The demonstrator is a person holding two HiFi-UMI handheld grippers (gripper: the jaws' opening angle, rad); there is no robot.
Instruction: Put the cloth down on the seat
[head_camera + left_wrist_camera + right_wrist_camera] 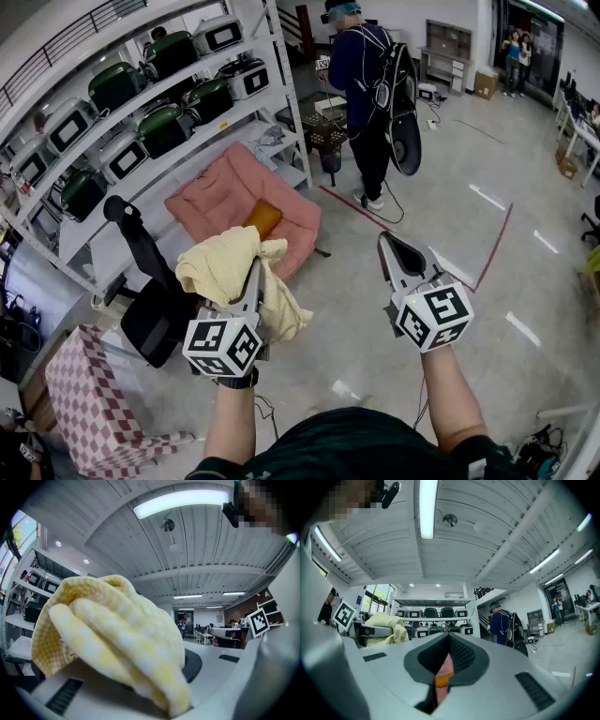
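Far left: shelving (246, 111) loaded with appliances, black chair (150, 309) below it. Left gripper (255, 274): clenched on yellow checked cloth (223, 265), bunched over the jaws and hanging down both sides. Cloth held up in the air, not lying on the seat. Behind it in head view: pink seat (225, 192) on the floor, orange cushion (263, 217) on it. Right gripper (384, 240): jaws closed together, nothing gripped, well apart from the cloth. Beyond, upper right: person (361, 84) standing, back turned.
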